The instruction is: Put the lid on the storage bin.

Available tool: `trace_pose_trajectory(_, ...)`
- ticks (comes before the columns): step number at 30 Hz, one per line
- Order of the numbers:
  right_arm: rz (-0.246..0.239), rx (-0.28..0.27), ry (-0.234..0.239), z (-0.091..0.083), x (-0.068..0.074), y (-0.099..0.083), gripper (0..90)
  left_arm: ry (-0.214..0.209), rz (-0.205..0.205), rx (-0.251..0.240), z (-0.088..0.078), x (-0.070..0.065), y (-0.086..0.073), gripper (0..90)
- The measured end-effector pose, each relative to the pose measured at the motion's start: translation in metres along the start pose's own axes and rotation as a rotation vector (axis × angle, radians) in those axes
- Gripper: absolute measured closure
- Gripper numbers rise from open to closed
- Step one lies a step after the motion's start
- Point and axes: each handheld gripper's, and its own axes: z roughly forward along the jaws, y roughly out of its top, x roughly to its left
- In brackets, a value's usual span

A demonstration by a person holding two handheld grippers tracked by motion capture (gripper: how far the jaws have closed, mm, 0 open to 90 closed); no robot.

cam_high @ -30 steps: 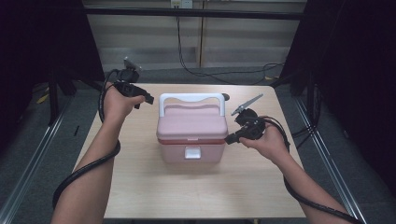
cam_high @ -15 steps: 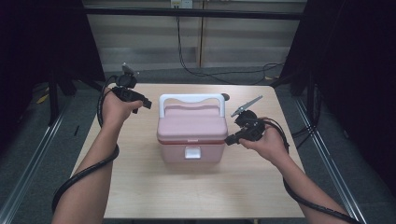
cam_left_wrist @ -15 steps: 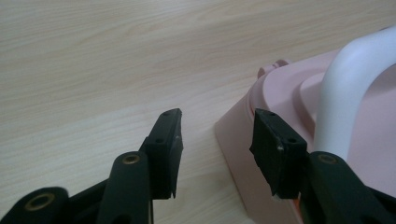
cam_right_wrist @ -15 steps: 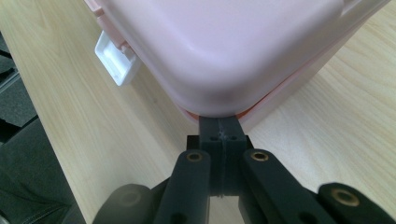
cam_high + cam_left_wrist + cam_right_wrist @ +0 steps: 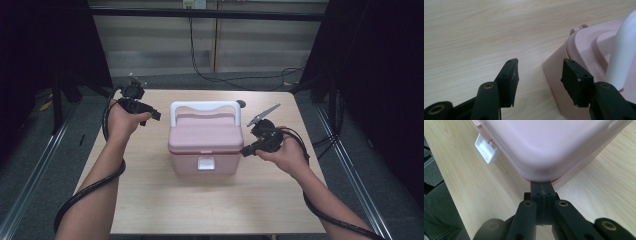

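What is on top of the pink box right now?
A white handle stands upright over the closed lid of the pink box. Nothing else rests on it. The closed lid hides whatever is inside.

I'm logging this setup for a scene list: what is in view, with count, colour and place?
cooler box: one, pink, middle of the table, lid on.
carry handle: one, white, upright over the box's far edge.
latch: one, white, front of the box.
table: one, light wood, under everything.
wall cables: a few, black, on the floor beyond the table.
left hand-held gripper: one, black, left of the box, jaws apart, nothing between them.
right hand-held gripper: one, black, at the box's right side, jaws shut.
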Motion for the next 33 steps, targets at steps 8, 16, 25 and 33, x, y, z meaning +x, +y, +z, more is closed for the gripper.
trace_pose_trajectory(8,-0.007,0.004,-0.003,0.000,0.002,-0.001,89.1,-0.003,-0.013,-0.004,0.006,0.007,-0.009,41.8)
trace_pose_trajectory(16,-0.014,0.002,-0.006,0.001,0.003,-0.001,86.4,0.002,-0.017,-0.004,0.010,0.013,-0.016,37.1)
trace_pose_trajectory(25,-0.013,0.003,-0.011,0.000,0.003,-0.002,85.5,0.016,-0.019,0.003,0.012,0.021,-0.026,34.2)
trace_pose_trajectory(33,-0.005,-0.002,-0.015,0.001,0.003,-0.004,83.2,0.025,-0.017,-0.001,0.015,0.023,-0.032,32.7)
